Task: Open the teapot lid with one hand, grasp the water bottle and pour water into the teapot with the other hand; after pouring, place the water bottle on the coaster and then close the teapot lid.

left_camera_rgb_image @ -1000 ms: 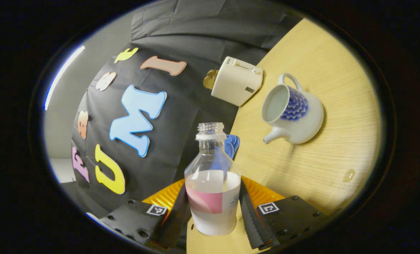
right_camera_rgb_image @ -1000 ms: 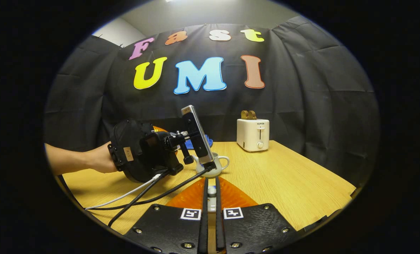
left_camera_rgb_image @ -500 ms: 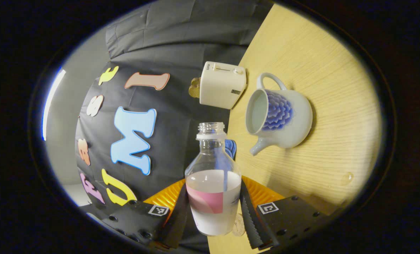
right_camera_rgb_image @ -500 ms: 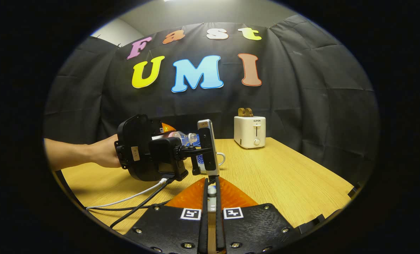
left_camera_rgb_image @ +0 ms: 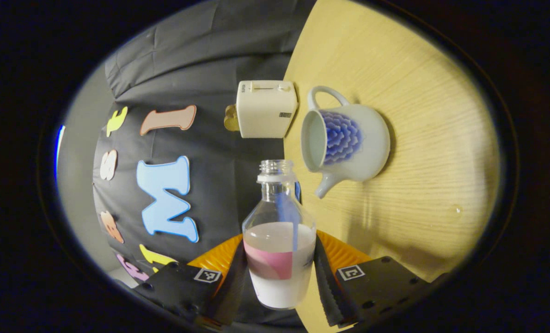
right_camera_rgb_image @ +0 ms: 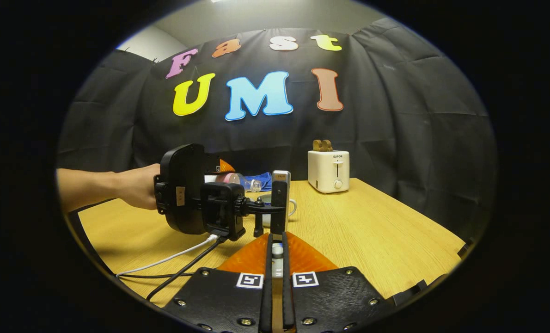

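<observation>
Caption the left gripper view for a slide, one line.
Left gripper tips uncapped clear plastic water bottle toward open white-and-blue ceramic teapot on the wooden table.

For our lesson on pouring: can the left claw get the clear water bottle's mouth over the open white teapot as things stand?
Probably yes. The left claw grips the clear water bottle, tipped sideways, and nothing lies between the bottle's mouth and the lidless white-and-blue teapot.

bottle [left_camera_rgb_image: 278, 240] tipped further, mouth nearer teapot [left_camera_rgb_image: 346, 138]
</observation>
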Demonstrator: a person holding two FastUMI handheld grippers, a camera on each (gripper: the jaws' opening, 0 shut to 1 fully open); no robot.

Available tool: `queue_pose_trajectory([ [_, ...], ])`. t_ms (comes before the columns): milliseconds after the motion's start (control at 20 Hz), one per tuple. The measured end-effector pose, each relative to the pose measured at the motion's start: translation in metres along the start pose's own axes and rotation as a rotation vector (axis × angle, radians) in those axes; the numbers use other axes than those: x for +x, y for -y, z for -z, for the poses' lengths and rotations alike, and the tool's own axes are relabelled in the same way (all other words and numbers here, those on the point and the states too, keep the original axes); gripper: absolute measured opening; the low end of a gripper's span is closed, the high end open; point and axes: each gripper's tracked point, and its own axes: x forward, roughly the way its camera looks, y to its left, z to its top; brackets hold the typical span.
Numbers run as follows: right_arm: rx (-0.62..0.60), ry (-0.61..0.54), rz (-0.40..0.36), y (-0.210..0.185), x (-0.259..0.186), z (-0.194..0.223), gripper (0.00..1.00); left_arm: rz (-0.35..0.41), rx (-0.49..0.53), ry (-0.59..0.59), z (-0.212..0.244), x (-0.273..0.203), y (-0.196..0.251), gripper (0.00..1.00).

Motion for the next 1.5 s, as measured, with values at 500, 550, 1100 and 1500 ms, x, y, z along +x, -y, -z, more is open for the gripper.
queue_pose_trajectory([
  [500, 0.003, 0.0, -0.001, 0.001, -0.001, 0.0, 0.09, 0.011, 0.145, -0.006, -0.008, 0.001, -0.002, 0.83],
  [550, 0.003, -0.001, -0.002, 0.001, -0.001, 0.0, 0.09, 0.015, 0.158, -0.009, -0.007, 0.002, -0.001, 0.83],
  [1100, 0.001, -0.001, -0.003, 0.002, -0.003, 0.0, 0.09, 0.024, 0.282, -0.009, -0.014, 0.002, -0.011, 0.84],
  [1500, 0.004, 0.0, -0.004, 0.002, -0.003, -0.001, 0.09, 0.031, 0.383, -0.003, -0.017, 0.002, -0.021, 0.83],
])
